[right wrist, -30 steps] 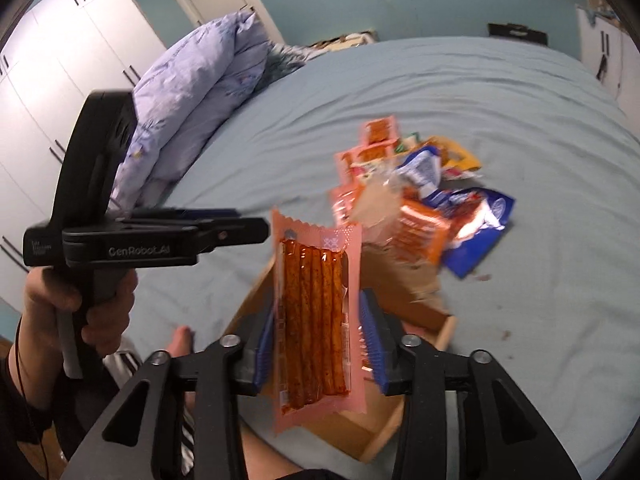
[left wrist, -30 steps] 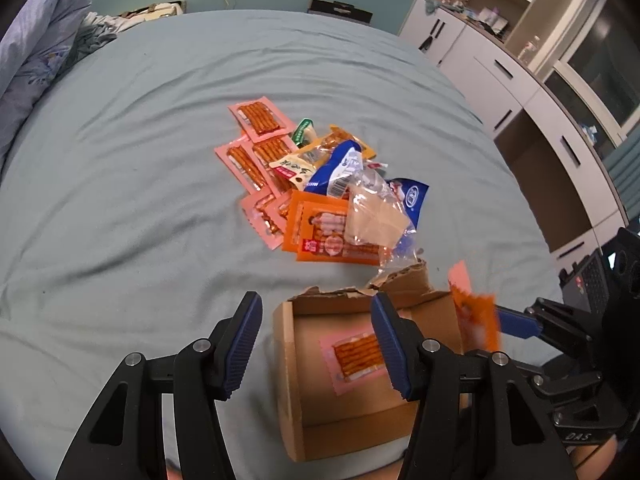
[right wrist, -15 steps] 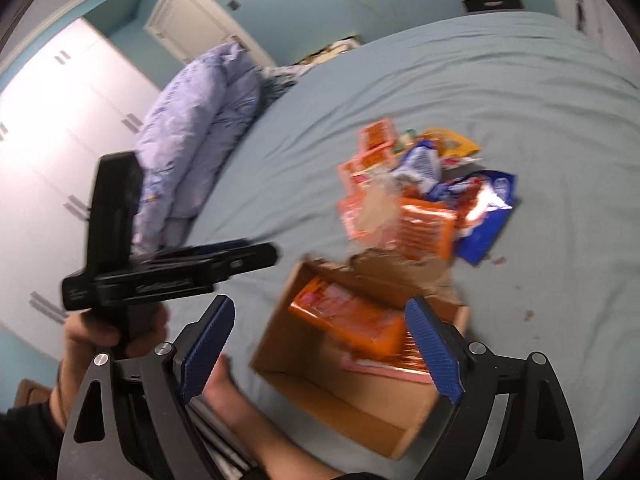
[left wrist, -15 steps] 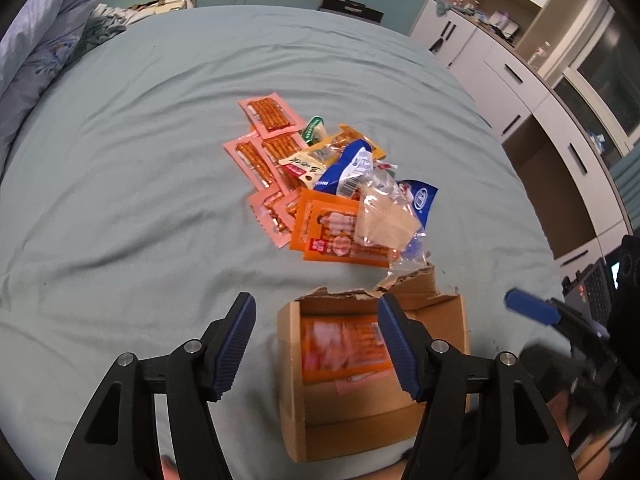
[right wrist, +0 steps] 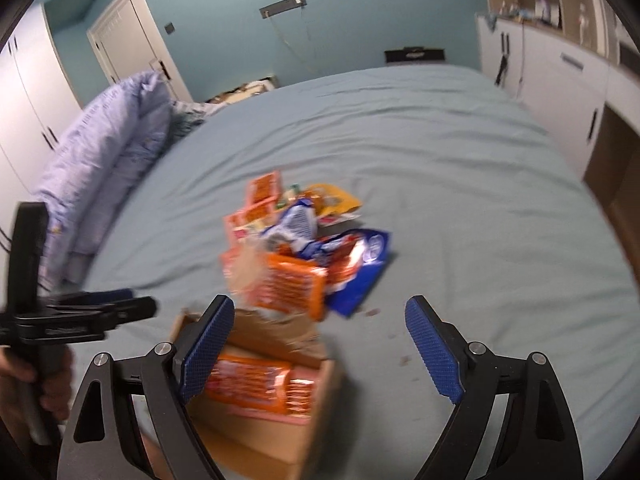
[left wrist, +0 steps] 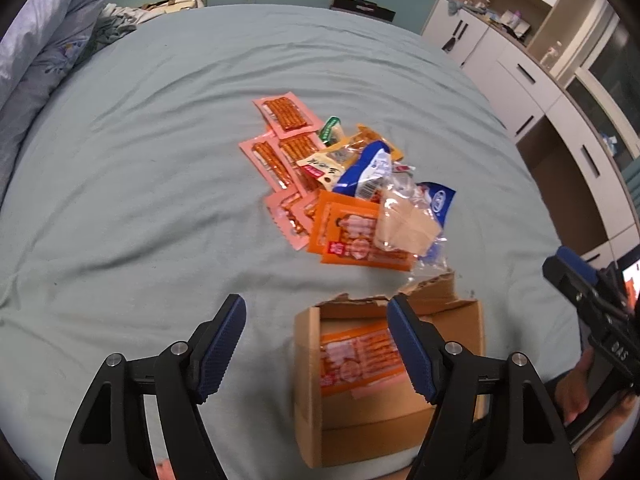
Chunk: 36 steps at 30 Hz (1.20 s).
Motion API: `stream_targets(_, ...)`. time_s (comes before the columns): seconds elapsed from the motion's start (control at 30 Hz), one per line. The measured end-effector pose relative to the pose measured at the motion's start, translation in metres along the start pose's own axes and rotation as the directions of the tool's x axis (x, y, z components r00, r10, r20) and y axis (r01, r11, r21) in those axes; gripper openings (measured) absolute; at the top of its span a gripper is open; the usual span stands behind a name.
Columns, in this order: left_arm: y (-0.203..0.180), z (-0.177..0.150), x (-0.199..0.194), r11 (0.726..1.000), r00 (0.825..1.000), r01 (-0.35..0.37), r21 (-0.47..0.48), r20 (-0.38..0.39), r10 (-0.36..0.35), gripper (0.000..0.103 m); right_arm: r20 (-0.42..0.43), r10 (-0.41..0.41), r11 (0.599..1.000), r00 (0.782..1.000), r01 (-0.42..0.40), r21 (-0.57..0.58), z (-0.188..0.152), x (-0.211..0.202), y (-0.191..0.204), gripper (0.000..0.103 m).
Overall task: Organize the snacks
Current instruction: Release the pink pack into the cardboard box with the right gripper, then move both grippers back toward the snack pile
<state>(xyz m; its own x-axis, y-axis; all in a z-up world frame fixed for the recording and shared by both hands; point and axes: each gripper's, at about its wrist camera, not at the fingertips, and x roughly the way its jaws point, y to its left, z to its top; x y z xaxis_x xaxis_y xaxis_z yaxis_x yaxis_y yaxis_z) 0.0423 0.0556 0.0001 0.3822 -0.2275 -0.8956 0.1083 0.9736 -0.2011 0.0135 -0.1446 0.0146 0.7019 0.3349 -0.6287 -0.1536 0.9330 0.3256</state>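
An open cardboard box [left wrist: 312,400] [right wrist: 276,436] sits at the near edge of the bed. Inside it lies an orange snack pack [left wrist: 356,360] [right wrist: 256,384] on top of a pink one. Beyond the box is a pile of snacks [left wrist: 340,184] [right wrist: 304,248]: pink stick packs, orange packs, blue bags and a clear bag. My left gripper [left wrist: 316,344] hovers just left of the box, its jaws opening with nothing between them. My right gripper [right wrist: 320,352] stands open and empty above the box's far right corner. Each gripper also shows at the edge of the other's view.
The pale green bed sheet [left wrist: 140,200] spreads wide around the pile. A lilac duvet [right wrist: 100,168] lies bunched at the left. White cupboards and shelves [left wrist: 560,80] line the right side of the room. A person's hand [right wrist: 24,380] holds the left gripper's handle.
My right gripper let go of the pink stick pack into the box and opened wide; an orange pack now lies on top there. The left gripper's jaws have widened.
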Motion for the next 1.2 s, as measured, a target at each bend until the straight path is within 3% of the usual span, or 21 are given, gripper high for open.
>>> stream_targets(0.23,0.007,0.008,0.010,0.996,0.996,-0.089,0.013,0.006,0.089,0.079,0.008,-0.232,0.973,0.973,0.232,-0.013,0.006,0.006,0.011,0.087)
stream_targets(0.43,0.012,0.021,0.022,0.985,0.985,-0.170,0.031,0.023,0.170,0.082,-0.050,-0.258,0.966,0.965,0.259,0.023,0.012,0.020,0.010,0.087)
stream_targets(0.63,0.020,0.038,0.038,0.962,0.962,-0.267,0.048,0.071,0.263,0.083,-0.110,-0.303,0.952,0.947,0.306,0.013,0.022,0.038,0.011,0.087)
stream_targets(0.73,0.028,0.048,0.052,0.961,0.960,-0.275,0.040,0.056,0.273,0.083,-0.155,-0.274,0.958,0.949,0.284,0.048,0.029,0.049,0.003,0.087)
stream_targets(0.97,0.044,0.058,0.084,0.962,0.962,-0.272,0.004,-0.005,0.272,0.083,-0.299,-0.123,0.957,0.946,0.193,0.216,0.038,0.074,-0.034,0.087)
stream_targets(1.2,0.057,0.073,0.100,0.971,0.973,-0.230,-0.058,-0.039,0.228,0.083,-0.317,-0.070,0.965,0.946,0.145,0.220,0.055,0.102,-0.050,0.087)
